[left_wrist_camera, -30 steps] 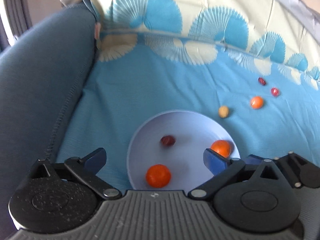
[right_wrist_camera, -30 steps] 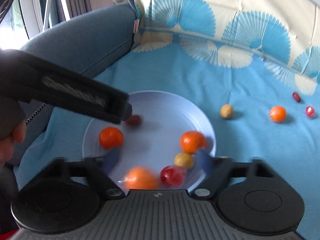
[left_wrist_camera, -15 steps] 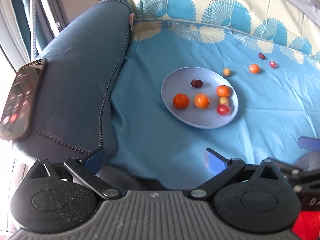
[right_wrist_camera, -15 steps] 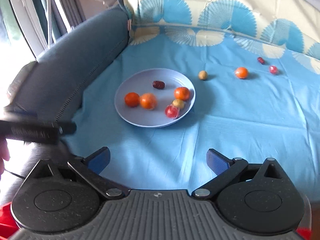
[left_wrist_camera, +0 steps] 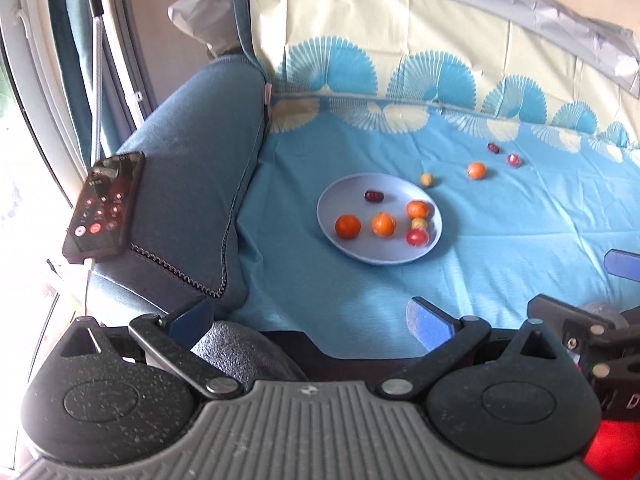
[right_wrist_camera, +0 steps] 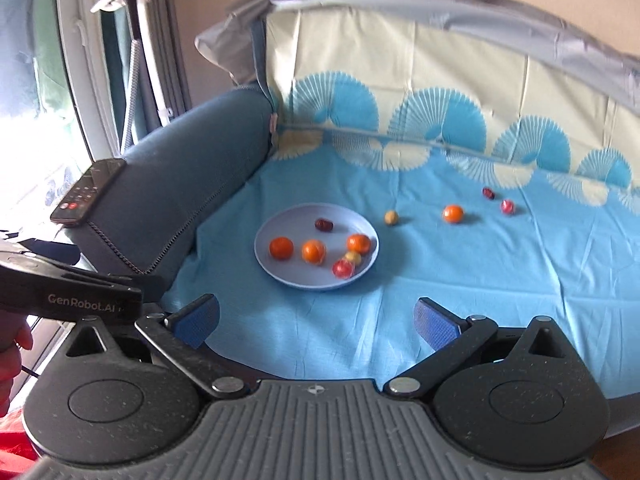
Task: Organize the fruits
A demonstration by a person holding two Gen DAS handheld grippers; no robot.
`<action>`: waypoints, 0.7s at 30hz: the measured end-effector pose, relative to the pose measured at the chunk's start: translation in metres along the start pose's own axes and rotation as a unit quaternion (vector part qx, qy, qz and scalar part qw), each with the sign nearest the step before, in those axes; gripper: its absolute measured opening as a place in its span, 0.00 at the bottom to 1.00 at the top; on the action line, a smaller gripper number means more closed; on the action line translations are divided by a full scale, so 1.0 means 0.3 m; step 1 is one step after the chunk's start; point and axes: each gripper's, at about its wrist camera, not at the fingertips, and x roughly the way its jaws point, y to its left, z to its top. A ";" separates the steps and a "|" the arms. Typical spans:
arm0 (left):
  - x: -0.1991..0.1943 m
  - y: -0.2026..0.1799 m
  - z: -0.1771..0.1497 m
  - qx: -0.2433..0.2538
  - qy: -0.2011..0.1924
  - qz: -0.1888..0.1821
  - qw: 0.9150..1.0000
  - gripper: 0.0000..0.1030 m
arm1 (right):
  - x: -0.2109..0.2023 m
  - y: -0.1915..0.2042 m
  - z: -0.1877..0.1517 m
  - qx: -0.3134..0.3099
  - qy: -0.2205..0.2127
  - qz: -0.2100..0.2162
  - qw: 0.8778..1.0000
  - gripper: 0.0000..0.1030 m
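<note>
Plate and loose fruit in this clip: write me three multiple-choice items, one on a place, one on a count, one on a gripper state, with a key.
1. Where does the phone lie?
A. on the sofa arm
B. on the plate
C. on the cloth beside the loose fruit

2. How many pieces of fruit lie on the plate?
A. three
B. six
C. nine

3. What state are the two grippers in?
A. both shut on fruit
B. left shut, right open
C. both open and empty

Key
1. A: the phone rests on top of the sofa arm, away from the plate.
2. B: three oranges, a dark date, a small yellowish fruit and a red fruit are on it; four more lie on the cloth.
3. C: the left gripper and right gripper each show jaws spread wide with nothing between them.
</note>
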 end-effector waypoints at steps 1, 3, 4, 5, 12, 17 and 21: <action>-0.014 -0.001 0.000 0.002 -0.007 0.000 1.000 1.00 | -0.013 0.005 -0.002 -0.004 -0.005 0.000 1.000 0.99; -0.041 -0.009 -0.002 0.006 -0.017 -0.001 1.000 1.00 | -0.037 0.013 -0.006 -0.010 -0.012 0.001 1.000 0.99; -0.051 -0.015 -0.005 0.008 -0.021 -0.002 1.000 1.00 | -0.046 0.016 -0.007 -0.011 -0.014 0.001 1.000 0.99; -0.059 -0.018 -0.004 0.011 -0.024 -0.002 1.000 1.00 | -0.054 0.019 -0.008 -0.013 -0.016 0.002 1.000 0.99; -0.087 -0.023 -0.014 0.015 -0.033 -0.005 0.999 1.00 | -0.086 0.029 -0.015 -0.016 -0.024 0.001 1.000 0.99; -0.084 -0.020 -0.016 0.016 -0.031 -0.006 0.999 1.00 | -0.080 0.030 -0.015 -0.017 -0.021 0.002 1.000 0.99; -0.078 -0.017 -0.016 0.016 -0.029 -0.007 0.999 1.00 | -0.074 0.030 -0.018 -0.016 -0.015 0.003 1.000 0.99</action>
